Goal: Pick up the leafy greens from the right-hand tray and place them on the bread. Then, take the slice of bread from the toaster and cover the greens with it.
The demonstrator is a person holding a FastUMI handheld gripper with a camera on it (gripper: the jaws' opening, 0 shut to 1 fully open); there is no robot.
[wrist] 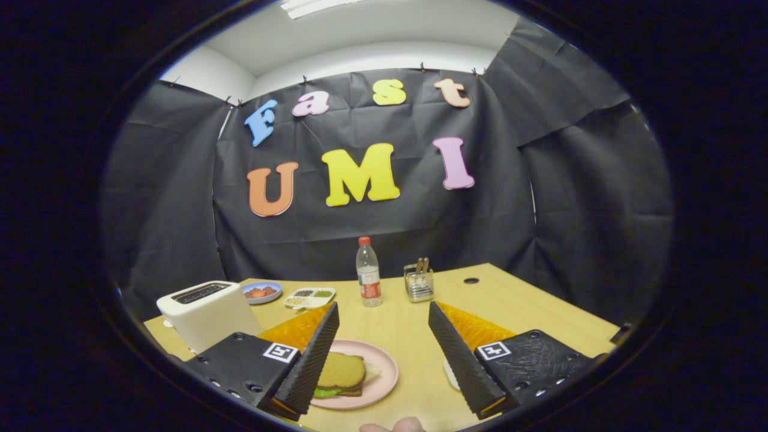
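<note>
- The claw (384,342) hangs above a wooden worktop (540,306), its two fingers spread wide apart and gripping nothing.
- A pink plate (384,366) sits on the worktop between the fingers, partly hidden behind the left one.
- On the plate lies a top slice of bread (342,371) covering the leafy greens (327,392) (a green edge peeks out underneath), with a lower slice below them.
- A white toaster (207,312) stands to the left of the plate, beyond the left finger; its slot looks dark.
- Farther back, near the toaster, rests a small blue dish (261,292) holding something red, and beside it a white divided tray (309,297) with small fillings.
- A clear bottle (368,273) with a red cap stands upright beyond the gap between the fingers.
- Just right of the bottle stands a wire holder (419,284) with utensil handles sticking up.
- The edge of a white tray (449,373) shows beside the right finger, mostly hidden by it.
- A fingertip (408,425) of a person's hand shows below the claw.
</note>
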